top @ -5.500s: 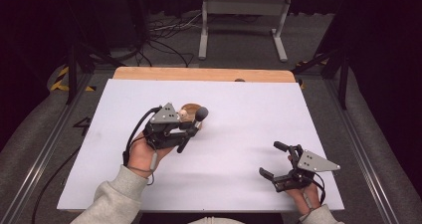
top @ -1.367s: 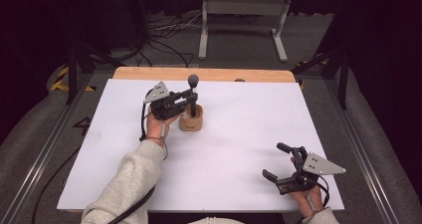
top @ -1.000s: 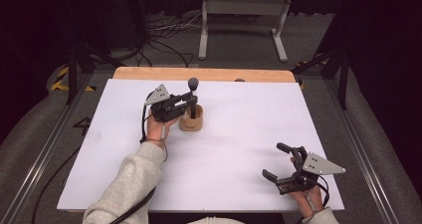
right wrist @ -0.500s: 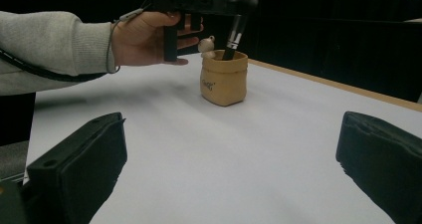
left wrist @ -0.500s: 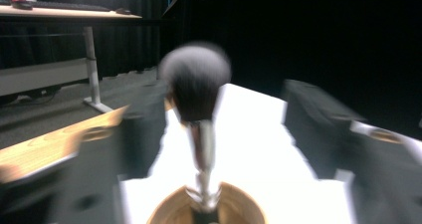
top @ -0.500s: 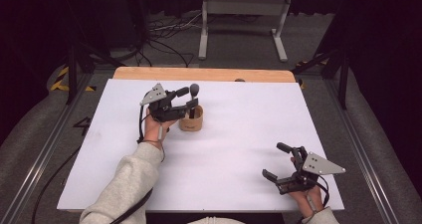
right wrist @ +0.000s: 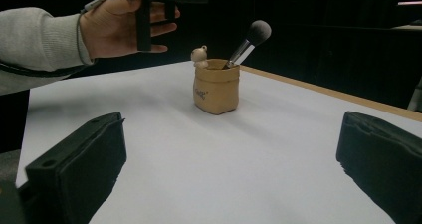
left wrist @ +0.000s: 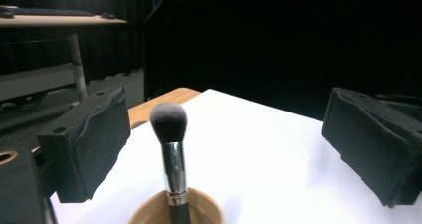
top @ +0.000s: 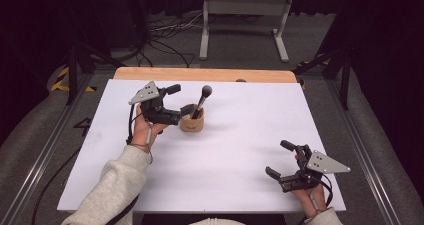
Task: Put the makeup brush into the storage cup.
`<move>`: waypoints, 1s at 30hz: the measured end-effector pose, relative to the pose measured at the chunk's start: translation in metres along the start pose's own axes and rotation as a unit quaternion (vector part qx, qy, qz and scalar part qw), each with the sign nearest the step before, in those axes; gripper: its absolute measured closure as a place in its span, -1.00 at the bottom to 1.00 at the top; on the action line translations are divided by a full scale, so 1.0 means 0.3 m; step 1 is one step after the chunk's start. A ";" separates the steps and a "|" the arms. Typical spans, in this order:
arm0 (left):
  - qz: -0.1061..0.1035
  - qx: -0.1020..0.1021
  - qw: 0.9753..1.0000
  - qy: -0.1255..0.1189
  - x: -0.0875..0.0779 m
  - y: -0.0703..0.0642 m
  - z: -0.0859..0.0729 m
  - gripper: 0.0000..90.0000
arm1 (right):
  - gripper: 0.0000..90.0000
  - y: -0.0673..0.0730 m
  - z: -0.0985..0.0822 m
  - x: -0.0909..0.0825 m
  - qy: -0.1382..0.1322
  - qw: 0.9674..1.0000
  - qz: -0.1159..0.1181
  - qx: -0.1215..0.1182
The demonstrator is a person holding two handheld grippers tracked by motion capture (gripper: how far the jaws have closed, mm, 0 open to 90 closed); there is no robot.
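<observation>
Comparing this moment with the high view a second ago, the left gripper (top: 176, 104) no longer clamps the brush (top: 201, 101): its jaws have just been opening, and they now stand wide, one on each side of the brush with clear gaps and no contact. In the left gripper view the pads (left wrist: 89, 139) flank the brush without pressing on it; its grey bristle head points up and its silver collar and dark handle drop into the cup (left wrist: 175, 210). The brush therefore stands on its own, handle down in the small tan cup (top: 192, 121), leaning toward the far right of the rim, with the cup upright on the white worktop (top: 225, 180) left of centre and toward the far edge. Judged from this layout, placing the brush in the cup is done and the release is complete; what remains is to draw the left gripper clear without brushing the bristle head or tipping the light cup. The right gripper (top: 283, 159) rests near the front right corner of the worktop, well apart from the cup, in the same place as a second ago. Its jaws are spread wide and hold nothing, as the right gripper view confirms: bare worktop lies between the pads (right wrist: 79, 159), and the cup (right wrist: 216, 87) with the brush (right wrist: 251, 39) stands farther off.
</observation>
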State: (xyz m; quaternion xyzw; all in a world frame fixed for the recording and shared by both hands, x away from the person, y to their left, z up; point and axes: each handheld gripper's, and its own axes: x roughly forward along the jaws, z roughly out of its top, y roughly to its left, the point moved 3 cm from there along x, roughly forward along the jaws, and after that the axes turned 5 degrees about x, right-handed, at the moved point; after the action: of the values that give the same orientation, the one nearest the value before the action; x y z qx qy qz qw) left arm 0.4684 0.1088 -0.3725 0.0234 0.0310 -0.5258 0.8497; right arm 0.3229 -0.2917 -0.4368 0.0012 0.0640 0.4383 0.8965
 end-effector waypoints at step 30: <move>-0.029 0.017 0.999 0.023 -0.270 -0.164 -0.072 -0.95 | -1.00 -0.034 -0.001 0.016 0.013 1.000 0.006 -0.009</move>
State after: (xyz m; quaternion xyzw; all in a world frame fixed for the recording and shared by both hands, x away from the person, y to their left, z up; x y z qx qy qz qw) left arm 0.3875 0.1608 -0.3882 0.0497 0.0424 -0.5504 0.8324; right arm 0.3337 -0.2942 -0.4381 -0.0122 0.0715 0.4445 0.8928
